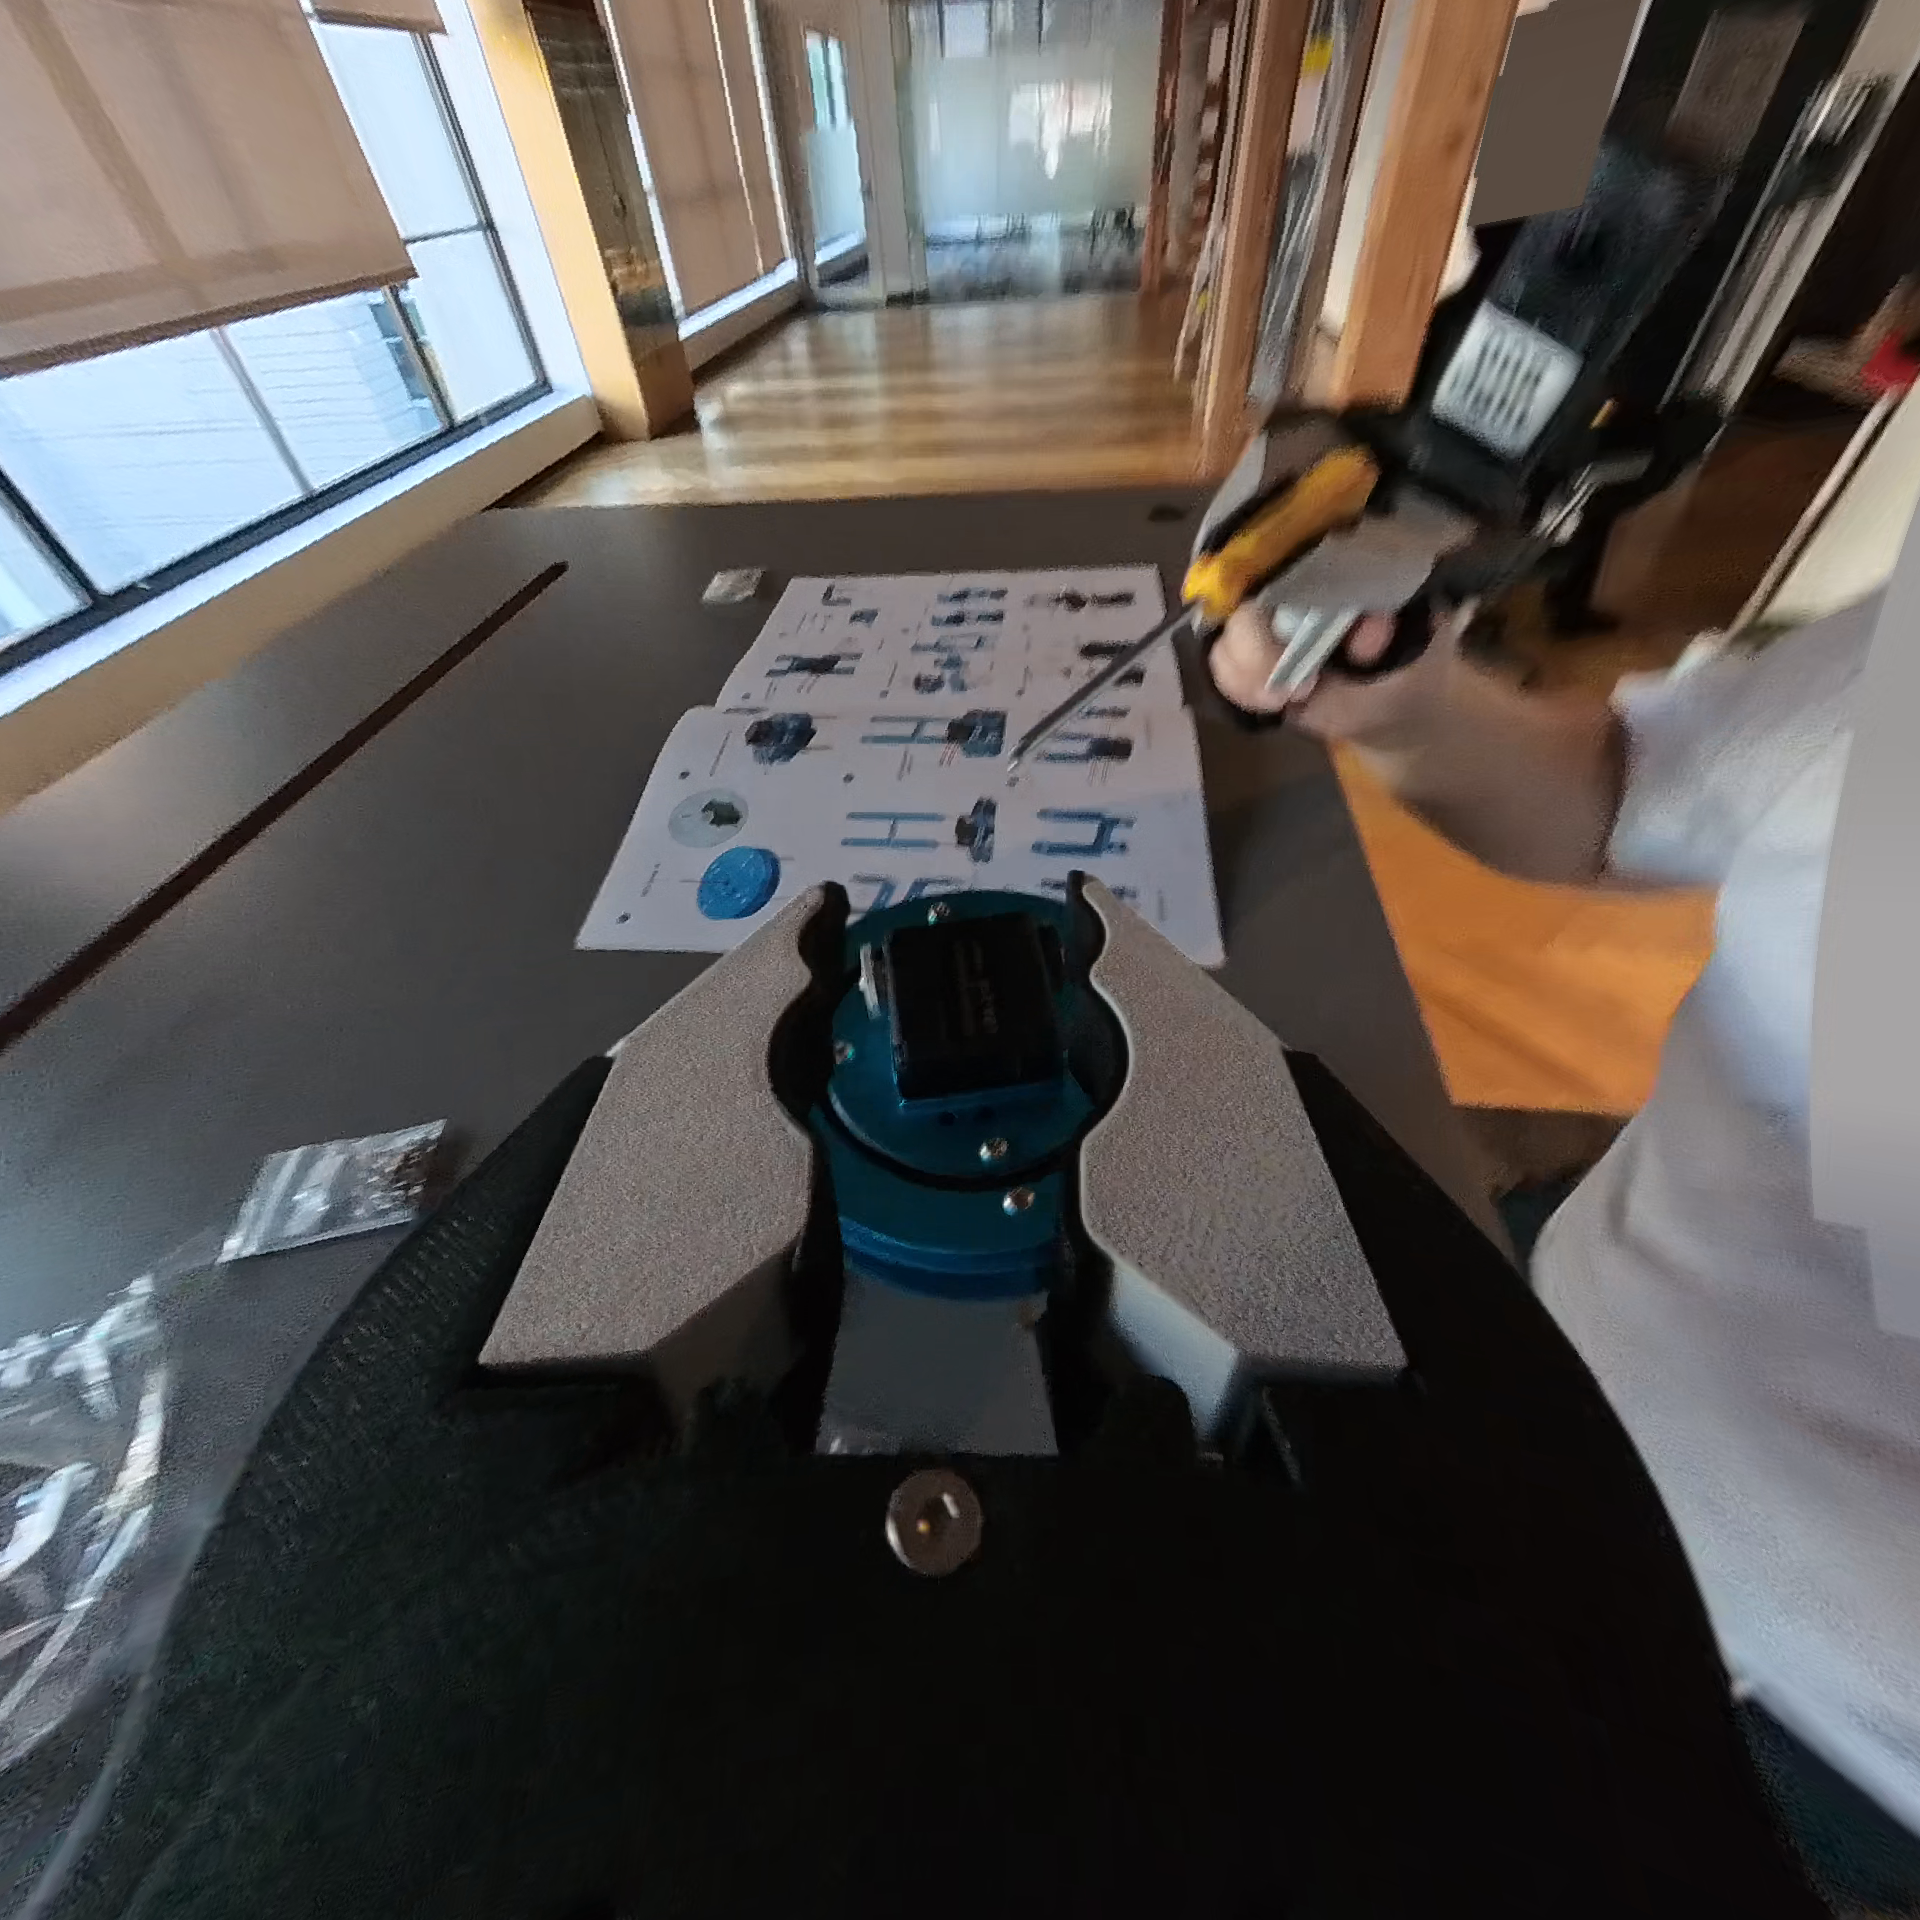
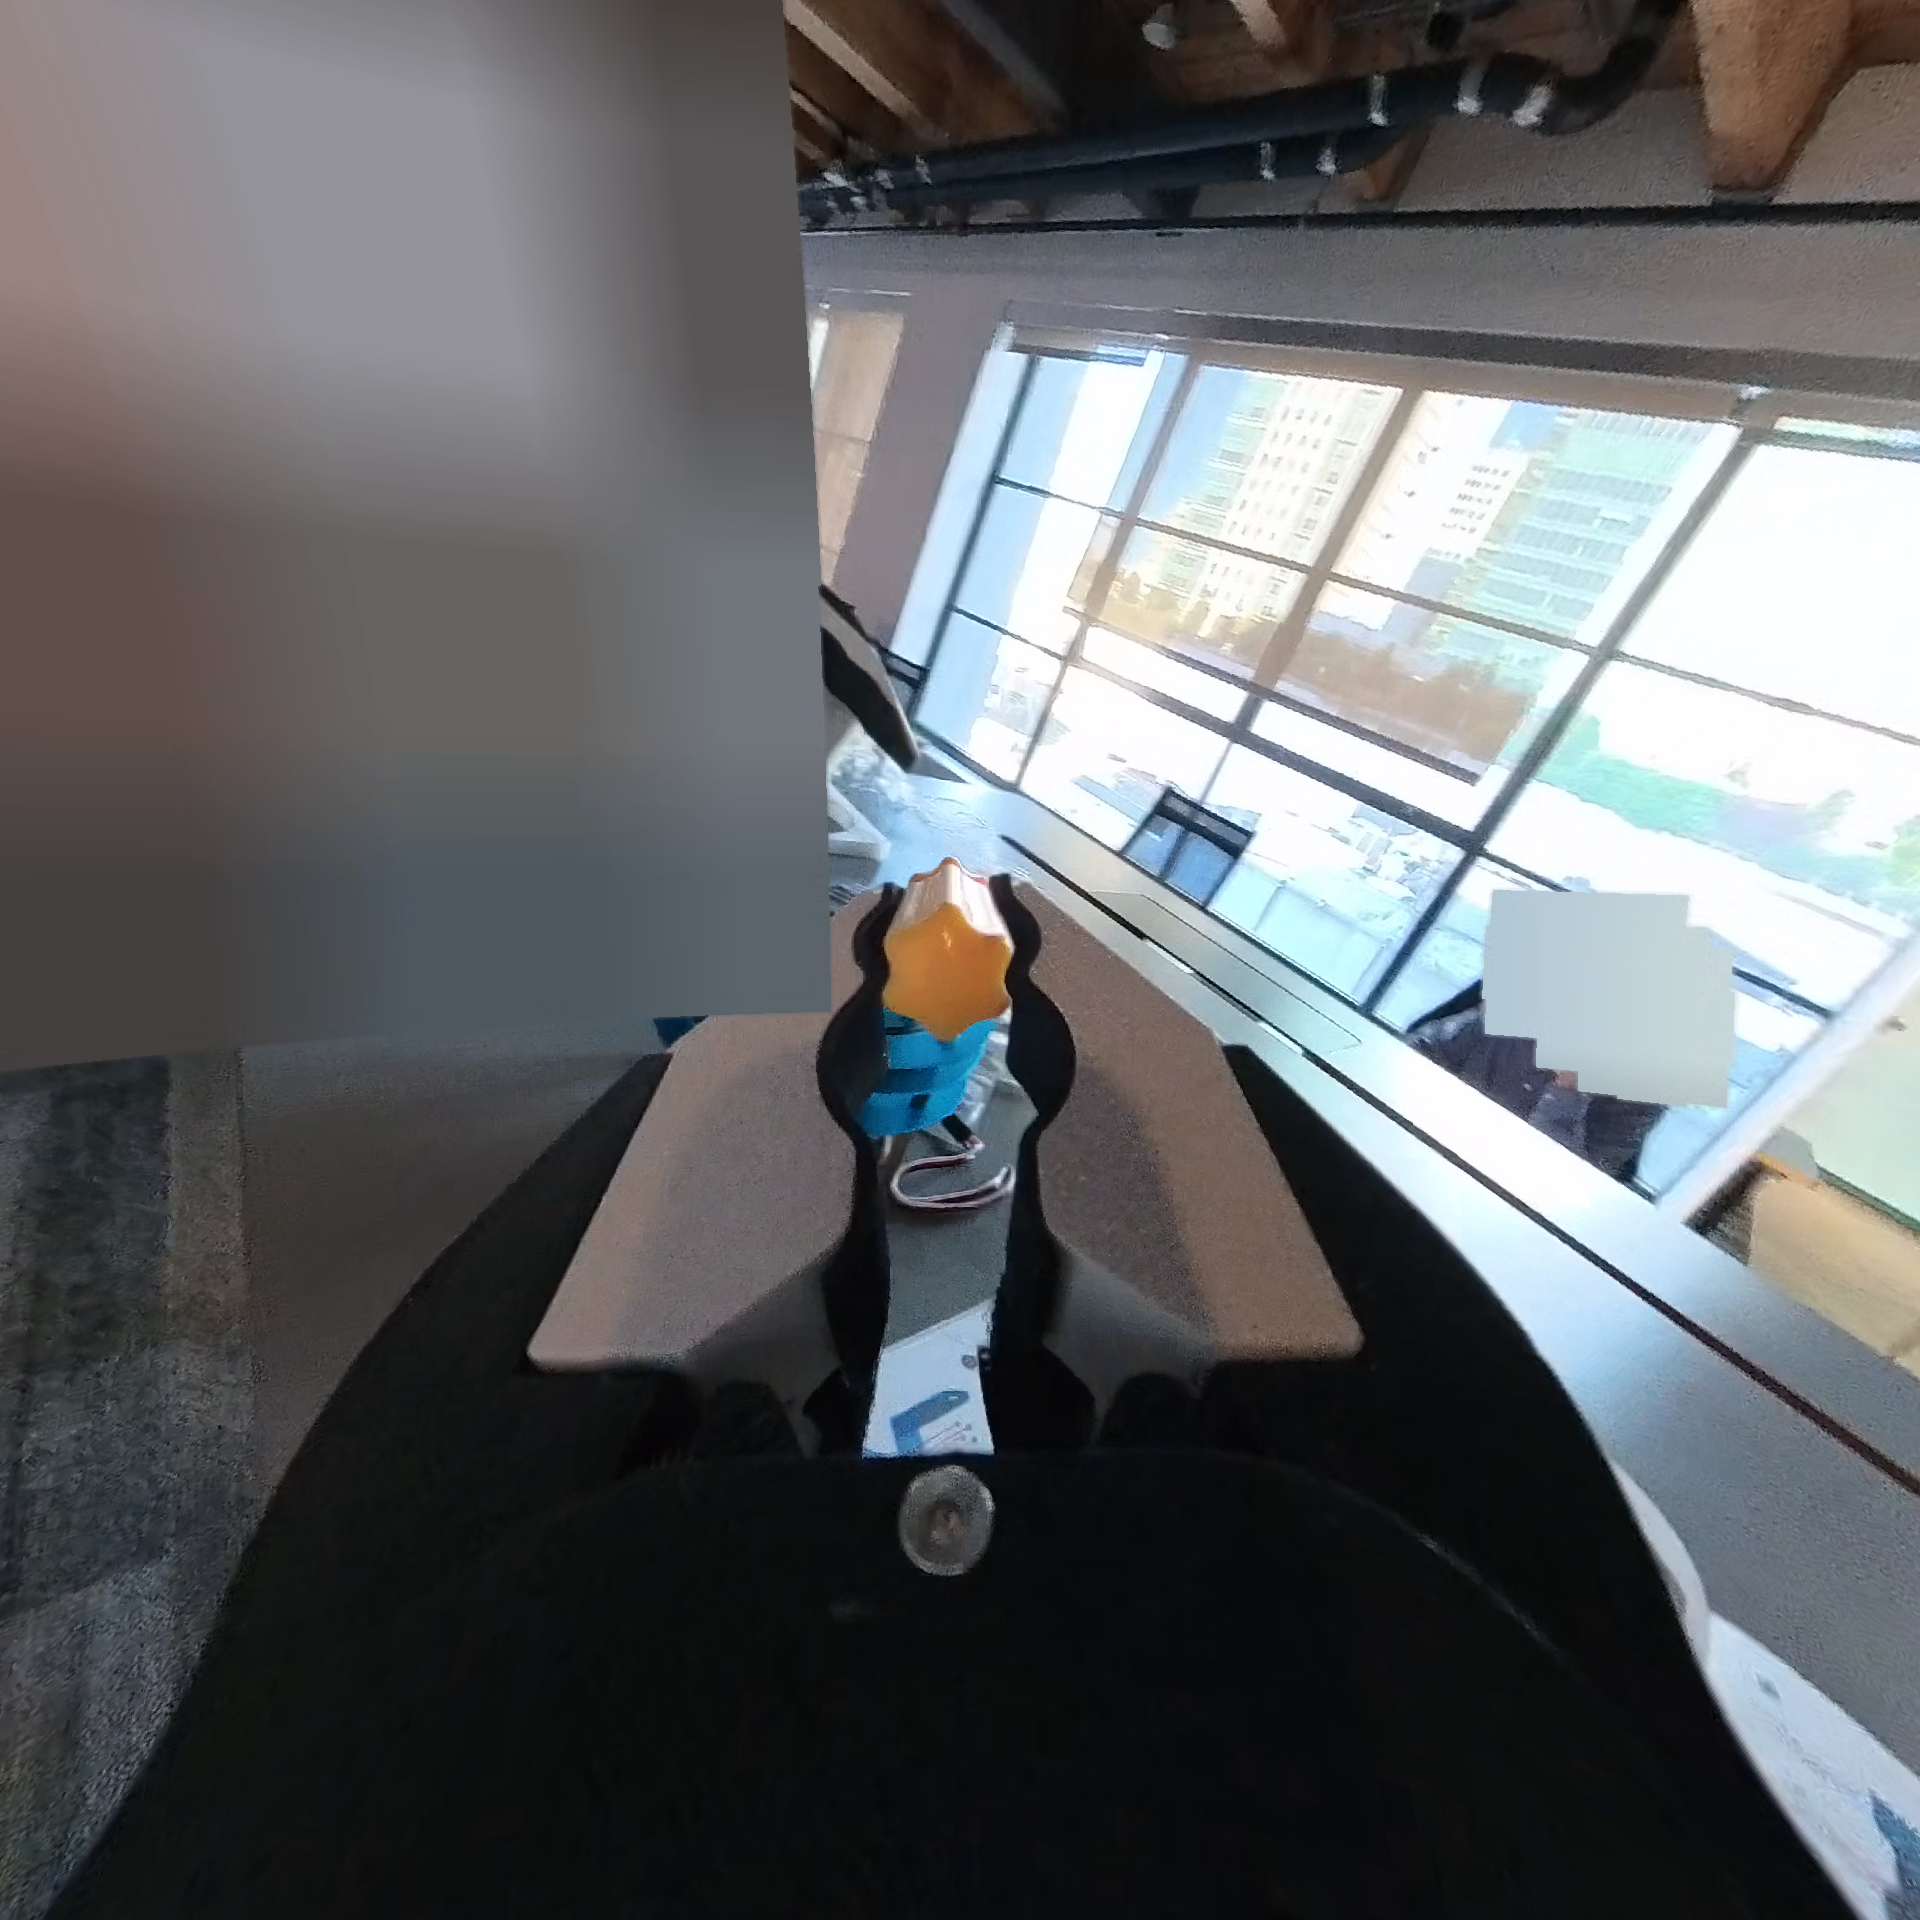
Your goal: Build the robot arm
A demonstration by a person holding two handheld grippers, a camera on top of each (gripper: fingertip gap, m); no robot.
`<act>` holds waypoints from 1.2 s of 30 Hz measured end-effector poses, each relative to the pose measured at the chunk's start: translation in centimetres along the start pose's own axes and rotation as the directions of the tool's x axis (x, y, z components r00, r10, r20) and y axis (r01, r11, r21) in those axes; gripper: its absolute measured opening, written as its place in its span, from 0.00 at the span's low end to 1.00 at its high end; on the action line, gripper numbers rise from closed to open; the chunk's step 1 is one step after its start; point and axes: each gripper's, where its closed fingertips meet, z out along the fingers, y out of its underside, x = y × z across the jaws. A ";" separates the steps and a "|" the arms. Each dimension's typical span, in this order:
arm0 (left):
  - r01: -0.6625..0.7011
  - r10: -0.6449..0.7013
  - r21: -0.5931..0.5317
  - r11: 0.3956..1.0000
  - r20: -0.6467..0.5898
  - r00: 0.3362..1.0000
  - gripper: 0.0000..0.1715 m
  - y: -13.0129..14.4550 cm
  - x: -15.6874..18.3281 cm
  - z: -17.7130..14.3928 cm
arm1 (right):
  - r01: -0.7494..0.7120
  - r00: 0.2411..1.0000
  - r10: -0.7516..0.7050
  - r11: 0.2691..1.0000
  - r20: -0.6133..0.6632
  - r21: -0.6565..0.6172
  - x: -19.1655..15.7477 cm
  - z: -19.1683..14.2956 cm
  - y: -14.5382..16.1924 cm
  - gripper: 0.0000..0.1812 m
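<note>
My left gripper (image 1: 951, 904) is clamped on a round blue plastic base with a black box-shaped motor screwed to its top (image 1: 961, 1049); the two grey fingers press its sides and it sits tilted up toward the camera, held above the dark table (image 1: 312, 883). My right gripper (image 2: 945, 914) is closed on the fluted orange handle of a thin-shafted screwdriver (image 2: 943, 977), gripped near its butt end. In the left wrist view the screwdriver's metal tip hangs in the air over the white printed instruction sheet (image 1: 914, 769), well apart from the blue base. Small clear plastic bags of parts (image 1: 332, 1184) lie on the table at my left.

What I judge could go wrong: the handle is ribbed and round, so it may roll or pivot between my right fingers once the tip meets resistance. The blue base is round too, held only at two points, and a push from the screwdriver could twist it out of my left grip. The tiny silver screws on its rim look easy to miss or knock loose with a wobbling tip.
</note>
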 end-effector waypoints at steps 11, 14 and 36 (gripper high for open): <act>-0.073 0.084 -0.095 0.993 0.111 0.990 0.17 -0.3 -0.1 -2.2 | -0.153 0.946 0.102 0.977 -0.306 -0.149 1.0 -0.3 0.3 0.09; 0.056 -0.050 -0.138 0.989 0.046 0.998 0.16 0.3 1.1 -1.9 | -0.119 0.962 0.075 0.981 -0.264 -0.155 0.3 -0.1 -2.0 0.09; 0.333 -0.331 0.042 0.942 0.286 0.899 0.08 -0.8 4.4 11.2 | -0.482 0.871 0.484 0.875 0.089 -0.041 3.6 -5.4 -0.3 0.09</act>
